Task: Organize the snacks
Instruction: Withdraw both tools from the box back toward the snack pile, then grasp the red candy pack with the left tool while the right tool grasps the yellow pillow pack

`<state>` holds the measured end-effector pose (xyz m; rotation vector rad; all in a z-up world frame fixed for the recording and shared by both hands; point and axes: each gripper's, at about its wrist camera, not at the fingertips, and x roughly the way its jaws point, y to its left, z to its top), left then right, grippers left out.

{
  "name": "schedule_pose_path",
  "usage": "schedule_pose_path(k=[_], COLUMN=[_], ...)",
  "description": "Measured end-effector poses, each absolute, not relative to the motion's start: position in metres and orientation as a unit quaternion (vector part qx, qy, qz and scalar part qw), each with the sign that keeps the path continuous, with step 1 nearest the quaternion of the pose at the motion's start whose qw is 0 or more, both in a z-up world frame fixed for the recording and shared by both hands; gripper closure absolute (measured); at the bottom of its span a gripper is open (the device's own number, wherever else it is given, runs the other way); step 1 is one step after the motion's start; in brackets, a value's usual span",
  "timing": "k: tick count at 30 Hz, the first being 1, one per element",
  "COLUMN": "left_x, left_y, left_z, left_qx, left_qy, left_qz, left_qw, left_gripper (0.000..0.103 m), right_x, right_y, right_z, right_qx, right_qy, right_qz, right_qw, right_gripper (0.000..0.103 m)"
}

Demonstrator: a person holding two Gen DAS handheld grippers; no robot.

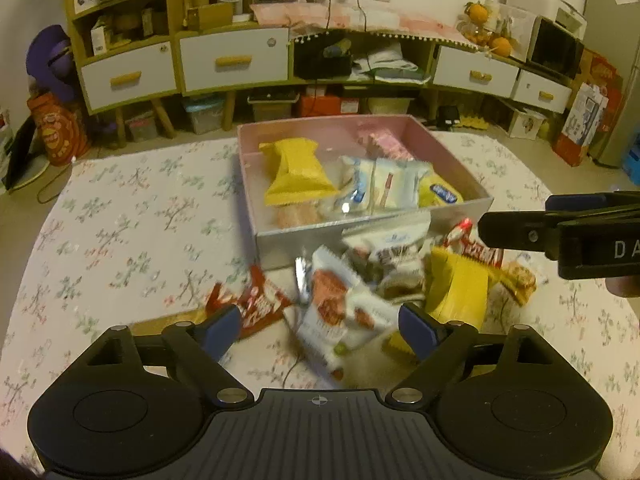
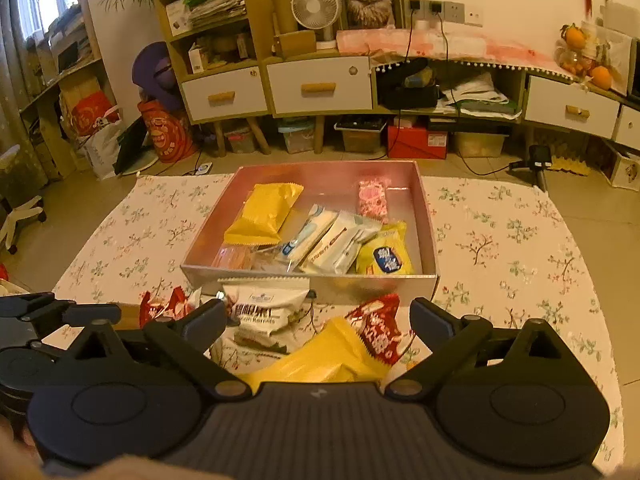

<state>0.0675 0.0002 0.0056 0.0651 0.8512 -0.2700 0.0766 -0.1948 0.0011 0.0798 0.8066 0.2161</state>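
Pink box [image 2: 426,216] sits centre frame on the floral cloth [image 2: 500,240], already holding several packets: a yellow one [image 2: 262,212] at its left, white ones [image 2: 336,240] in the middle, a small pink one [image 2: 373,200] toward the back.

Loose snack pile lies on the cloth just in front of the box's near wall: a white packet [image 2: 260,308], a red packet [image 2: 378,328], a large yellow packet [image 2: 320,356] at lower centre of the right wrist view.

Right gripper [image 2: 318,316]: fingers spread wide, level, hovering low over the yellow and red packets, gripping nothing.

Left gripper [image 1: 320,324]: fingers also spread apart, pointing at the pile, a blurred white-and-red packet [image 1: 336,312] between them; contact cannot be told.

Wooden drawer cabinet [image 2: 320,84] lines the wall at upper frame.
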Motion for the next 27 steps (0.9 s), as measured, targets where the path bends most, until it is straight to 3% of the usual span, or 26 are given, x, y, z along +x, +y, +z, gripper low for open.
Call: schedule_pose_path(k=[12, 27], left_x=[0.049, 0.040], left_y=[0.024, 0.055], left_z=[-0.005, -0.032], left_qx=[0.032, 0.069], left_qy=[0.412, 0.383], left_qz=[-0.118, -0.126], left_qw=[0.903, 0.912], left_gripper=[0.007, 0.007], right_x=[0.058, 0.050], right_y=[-0.196, -0.208], right_z=[-0.014, -0.039], right_qx=[0.046, 0.064], right_qy=[0.398, 0.426], right_qz=[0.089, 0.064], right_qw=[0.912, 0.900], right_gripper=[0.000, 0.000])
